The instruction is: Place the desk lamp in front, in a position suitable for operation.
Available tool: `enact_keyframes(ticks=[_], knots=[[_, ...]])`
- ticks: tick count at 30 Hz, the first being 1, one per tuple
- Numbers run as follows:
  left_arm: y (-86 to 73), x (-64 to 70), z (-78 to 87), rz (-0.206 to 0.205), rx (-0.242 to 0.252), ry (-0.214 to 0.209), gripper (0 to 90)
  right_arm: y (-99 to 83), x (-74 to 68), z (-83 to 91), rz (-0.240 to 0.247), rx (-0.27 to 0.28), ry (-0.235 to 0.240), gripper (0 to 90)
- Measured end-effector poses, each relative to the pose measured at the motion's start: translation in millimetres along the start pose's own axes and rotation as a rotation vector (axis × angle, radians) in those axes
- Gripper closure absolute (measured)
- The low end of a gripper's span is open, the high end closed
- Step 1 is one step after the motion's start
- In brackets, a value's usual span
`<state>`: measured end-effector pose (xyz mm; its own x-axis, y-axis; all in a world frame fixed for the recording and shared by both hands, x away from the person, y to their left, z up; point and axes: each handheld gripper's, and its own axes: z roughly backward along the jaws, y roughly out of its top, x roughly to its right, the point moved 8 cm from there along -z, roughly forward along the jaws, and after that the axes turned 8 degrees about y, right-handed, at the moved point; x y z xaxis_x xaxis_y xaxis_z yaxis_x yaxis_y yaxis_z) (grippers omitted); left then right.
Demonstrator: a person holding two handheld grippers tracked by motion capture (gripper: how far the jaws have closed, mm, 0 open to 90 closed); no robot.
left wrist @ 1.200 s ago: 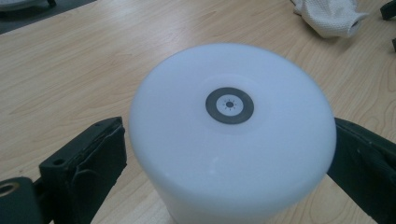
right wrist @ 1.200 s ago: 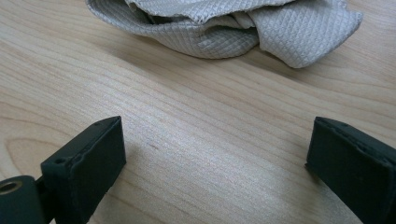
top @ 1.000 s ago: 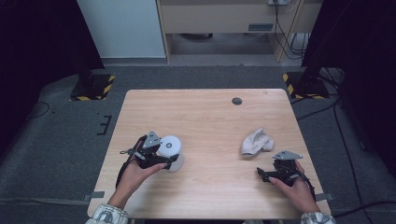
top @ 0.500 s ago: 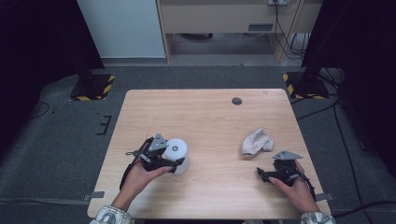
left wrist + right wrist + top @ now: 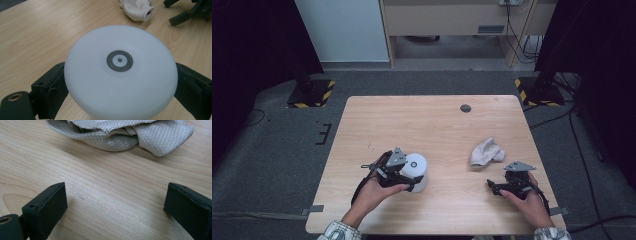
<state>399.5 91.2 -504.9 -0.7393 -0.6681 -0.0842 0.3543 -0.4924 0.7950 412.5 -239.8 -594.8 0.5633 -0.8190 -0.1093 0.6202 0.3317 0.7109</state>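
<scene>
A white round-topped object (image 5: 416, 167) with a dark ring at the centre of its top (image 5: 119, 60) is at the front left of the wooden table (image 5: 437, 125). My left gripper (image 5: 412, 176) is shut on its sides, one black jaw on each flank (image 5: 120, 92). A crumpled beige cloth (image 5: 486, 151) lies at the right (image 5: 136, 8). My right gripper (image 5: 493, 185) rests low near the front right edge, open, with bare wood between its jaws (image 5: 116, 205). The cloth (image 5: 120, 133) lies just beyond them, untouched.
A small dark round disc (image 5: 466, 108) sits in the table top near the far edge. The right gripper (image 5: 190, 12) also appears beyond the white object in the left gripper view. Grey floor, yellow-black striped stand feet and cabinets surround the table.
My left gripper has carried the white object to the right and slightly toward the front edge. The right gripper and the cloth have stayed put.
</scene>
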Motion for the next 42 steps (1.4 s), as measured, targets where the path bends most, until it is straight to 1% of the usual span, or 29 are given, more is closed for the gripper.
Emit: enact_keyframes(ticks=[1,4,5,6,8,9,10,11,14,16,17,18,19,22,23,24,29,30,31,32,33,34,36,38,39,40,41,42], knots=[[0.0,0.0,0.0,0.000,0.000,0.000,7.6,0.0,0.0,0.0,0.000,0.000,0.000,4.7],[2.8,7.3,-2.6,-0.010,0.000,-0.014,7.6,0.0,0.0,0.0,0.000,0.000,0.000,4.7],[2.8,7.3,-2.6,-0.010,0.000,-0.014,7.6,0.0,0.0,0.0,0.000,0.000,0.000,4.7],[4.5,12.2,-4.2,-0.017,0.001,-0.024,7.6,0.0,0.0,0.0,0.000,0.000,0.000,4.7],[5.9,16.3,-5.6,-0.023,0.003,-0.032,7.6,0.0,0.0,0.0,0.000,0.000,0.000,4.7],[5.9,16.3,-5.6,-0.023,0.003,-0.032,7.6,0.0,0.0,0.0,0.000,0.000,0.000,4.7],[8.0,21.2,-7.7,-0.026,0.006,-0.041,7.6,0.0,0.0,0.0,0.000,0.000,0.000,4.7],[8.0,21.2,-7.7,-0.026,0.006,-0.041,7.6,0.0,0.0,0.0,0.000,0.000,0.000,4.7],[11.4,28.9,-10.9,-0.040,0.005,-0.053,7.6,0.0,0.0,0.0,0.000,0.000,0.000,4.7],[14.4,34.7,-14.2,-0.041,0.006,-0.062,7.6,0.0,0.0,0.0,0.000,0.000,0.000,4.7],[14.4,34.7,-14.2,-0.041,0.006,-0.062,7.6,0.0,0.0,0.0,0.000,0.000,0.000,4.7],[16.8,37.6,-16.9,-0.049,0.007,-0.066,7.6,0.0,0.0,0.0,0.000,0.000,0.000,4.7],[16.8,37.6,-16.9,-0.049,0.007,-0.066,7.6,0.0,0.0,0.0,0.000,0.000,0.000,4.7],[19.5,43.2,-20.0,-0.054,0.008,-0.075,7.6,0.0,0.0,0.0,0.000,0.000,0.000,4.7],[19.5,43.2,-20.0,-0.054,0.008,-0.075,7.4,0.0,0.0,0.0,0.000,0.000,0.000,4.7],[19.9,43.6,-21.0,-0.042,0.005,-0.074,7.3,0.0,0.0,0.0,0.000,0.000,0.000,4.7],[20.3,43.1,-20.3,-0.033,0.014,-0.076,4.1,0.0,0.0,0.0,0.000,0.000,0.000,4.7],[20.9,41.9,-16.2,-0.030,0.029,-0.074,3.7,0.0,0.0,0.0,0.000,0.000,0.000,4.7],[20.9,41.9,-16.2,-0.030,0.029,-0.074,3.5,0.0,0.0,0.0,0.000,0.000,0.000,4.7],[21.4,42.0,-10.1,-0.028,0.049,-0.091,3.4,0.0,0.0,0.0,0.000,0.000,0.000,4.7],[21.4,42.0,-10.1,-0.028,0.049,-0.091,3.0,0.0,0.0,0.0,0.000,0.000,0.000,4.7],[21.6,40.9,-2.7,-0.030,0.071,-0.104,2.7,0.0,0.0,0.0,0.000,0.000,0.000,4.7],[21.8,37.6,4.9,-0.032,0.091,-0.104,2.9,0.0,0.0,0.0,0.000,0.000,0.000,4.7],[19.9,34.3,12.6,-0.024,0.102,-0.108,2.9,0.0,0.0,0.0,0.000,0.000,0.000,4.7],[19.9,34.3,12.6,-0.024,0.102,-0.108,3.1,0.0,0.0,0.0,0.000,0.000,0.000,4.7],[12.6,29.6,18.8,-0.023,0.089,-0.097,3.5,0.0,0.0,0.0,0.000,0.000,0.000,4.7],[12.6,29.6,18.8,-0.023,0.089,-0.097,3.7,0.0,0.0,0.0,0.000,0.000,0.000,4.7],[1.2,21.7,24.2,-0.024,0.064,-0.073,3.8,0.0,0.0,0.0,0.000,0.000,0.000,4.7]])
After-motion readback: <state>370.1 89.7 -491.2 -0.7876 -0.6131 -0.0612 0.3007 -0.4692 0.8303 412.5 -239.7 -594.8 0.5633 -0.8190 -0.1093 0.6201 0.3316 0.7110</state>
